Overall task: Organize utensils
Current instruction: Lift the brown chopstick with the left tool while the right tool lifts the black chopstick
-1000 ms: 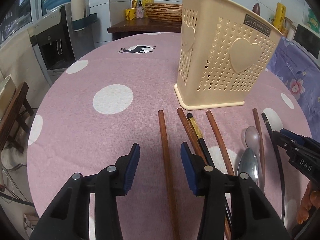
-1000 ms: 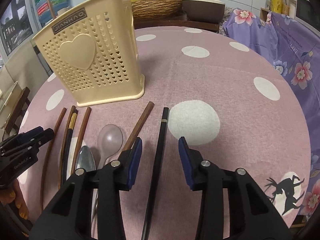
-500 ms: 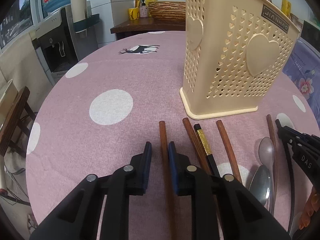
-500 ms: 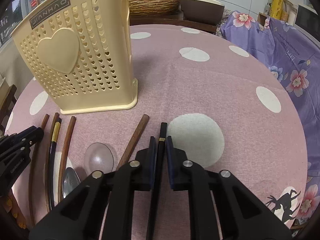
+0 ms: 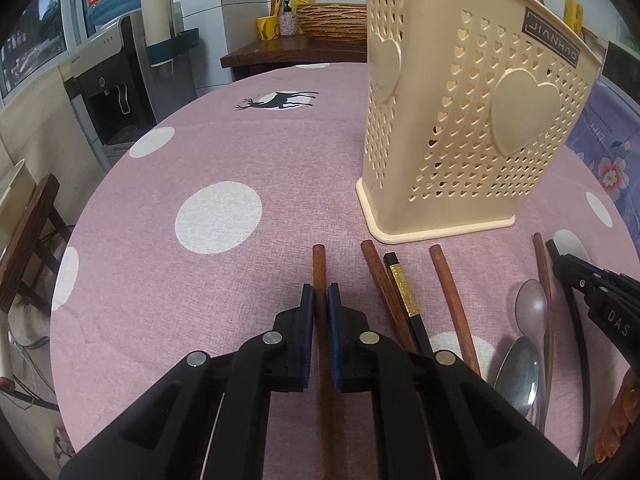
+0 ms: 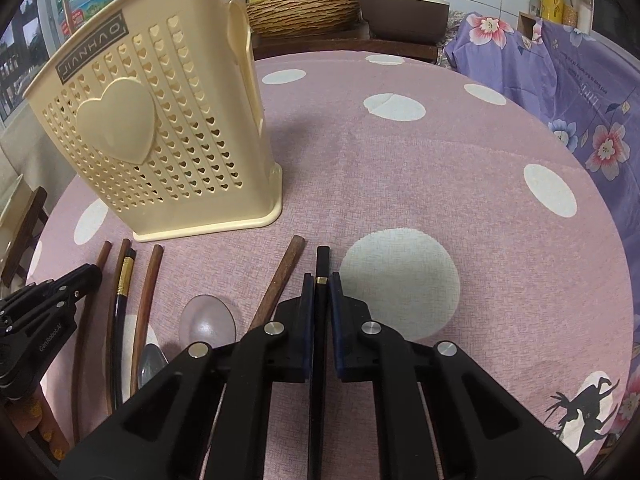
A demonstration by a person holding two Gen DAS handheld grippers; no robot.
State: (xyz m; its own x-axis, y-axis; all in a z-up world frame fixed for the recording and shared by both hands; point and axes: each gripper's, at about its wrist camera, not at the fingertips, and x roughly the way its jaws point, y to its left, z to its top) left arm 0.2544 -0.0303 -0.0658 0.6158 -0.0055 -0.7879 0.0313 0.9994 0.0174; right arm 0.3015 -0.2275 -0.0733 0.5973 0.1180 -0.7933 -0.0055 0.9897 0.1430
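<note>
1. the left gripper point(image 5: 320, 296) is clamped narrow on a brown wooden chopstick point(image 5: 319, 268), its blue pads pressing both sides of the stick a little behind the blunt end.
2. that chopstick lies on the pink tablecloth point(image 5: 200, 152), which has white dots, and its end points towards the cream utensil holder point(image 5: 472, 120).
3. the right gripper point(image 6: 321, 284) is clamped narrow on a black chopstick point(image 6: 322, 260), with the pads just at the thin gold band near its end.
4. the black chopstick lies flat on the cloth beside a large white dot point(image 6: 400, 280), with its tip poking out beyond the pads.
5. the utensil holder stands upright on the table, beyond the row of utensils, pierced with small heart holes and bearing raised hearts on its walls.
6. between the two grippers, in the left wrist view, lie more utensils: a brown chopstick point(image 5: 384, 280) touching a black one with a gold band point(image 5: 404, 292), another brown chopstick point(image 5: 452, 296), and a thin brown stick point(image 5: 543, 264) further right.
7. two spoons lie there too: a smaller metal spoon point(image 5: 531, 308) and a larger one point(image 5: 516, 372) nearer the camera, overlapping.
8. in the right wrist view, a clear spoon point(image 6: 207, 320) lies beside a brown chopstick point(image 6: 280, 280), just left of the held black one.
9. a wicker basket point(image 6: 304, 10) sits on a wooden sideboard behind the table.
</note>
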